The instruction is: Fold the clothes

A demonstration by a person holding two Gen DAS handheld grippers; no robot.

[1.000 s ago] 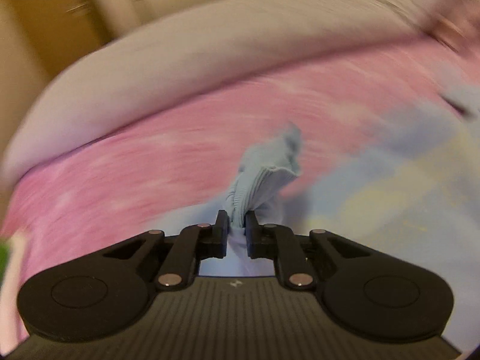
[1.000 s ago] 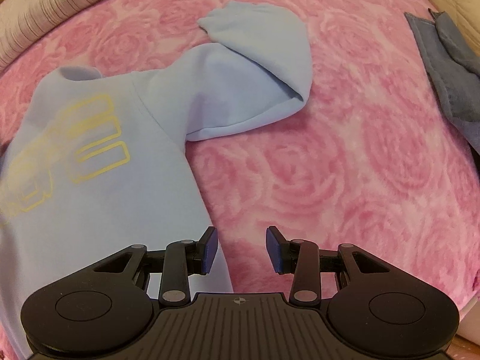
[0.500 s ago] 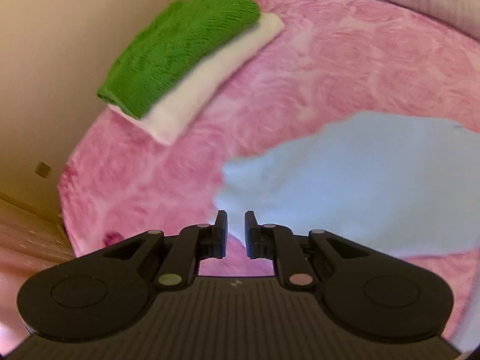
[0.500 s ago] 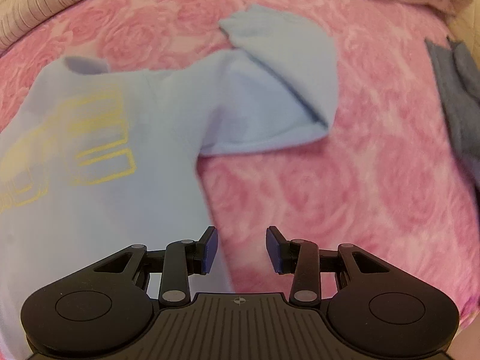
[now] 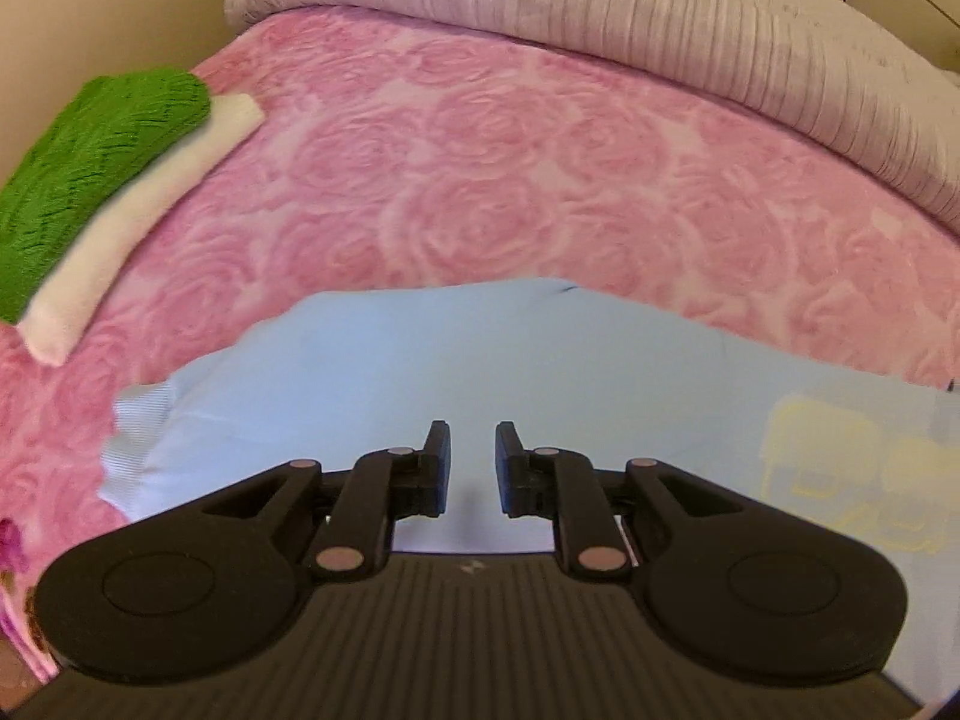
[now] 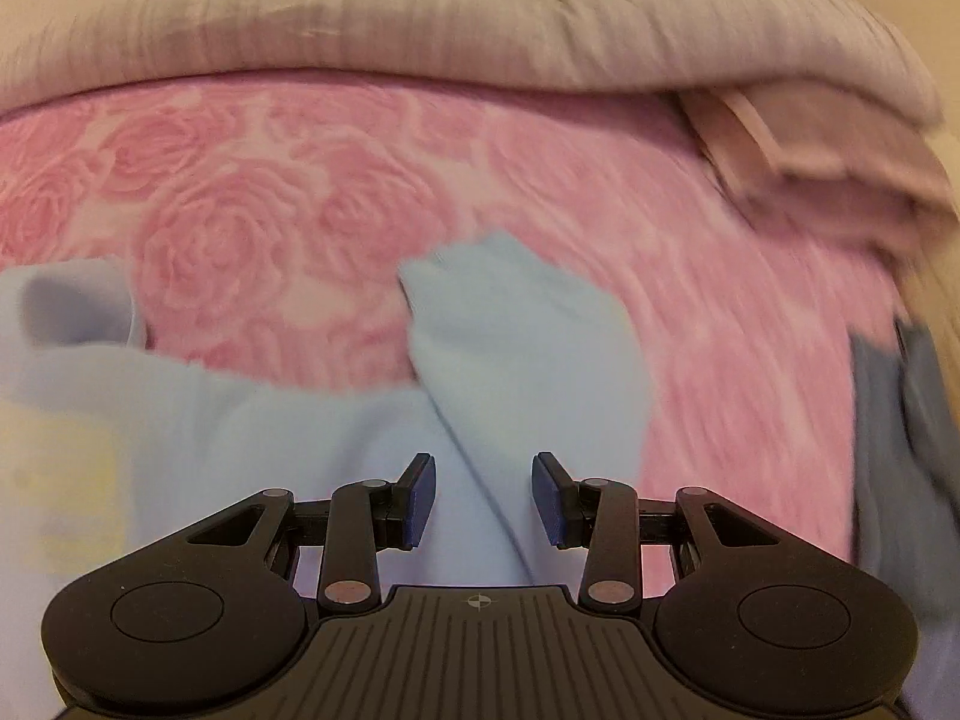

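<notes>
L gripper [image 5: 467,463]: held low over the bed, pointing fwd toward the pillow end; fingers slightly apart w/ a narrow gap, nothing between them, only fabric seen through the gap.
R gripper [image 6: 483,497]: also low, aimed toward the pillow end; fingers spread wider than the L pair, empty. Pic is motion-blurred.
Light blue sweatshirt [image 5: 540,372]: lies flat on the bed, directly under and ahead of the L fingers; fills the space just beyond both tips.
Ribbed cuff [image 5: 135,432]: at the sweatshirt's edge, off to the left of the L gripper, resting on the bedspread.
Yellow print [image 5: 840,462]: on the sweatshirt, to the right of the L gripper; blurred, can't read it.
Sleeve [image 6: 528,336]: folded over on itself, just ahead of the R gripper and a bit right of centre, its lower part running back between the spread fingers' line of sight.
Pink rose bedspread [image 5: 510,168]: under everything, beyond both grippers.
Green knit [image 5: 96,168]: folded, on top of a white folded piece [image 5: 150,222], far left of the L gripper, well apart from the sweatshirt.
Grey-lilac bedding [image 5: 690,30]: bunched across the far side, beyond the tips.
Blue-grey garment [image 6: 900,450]: right of the R gripper, apart from the sleeve.
</notes>
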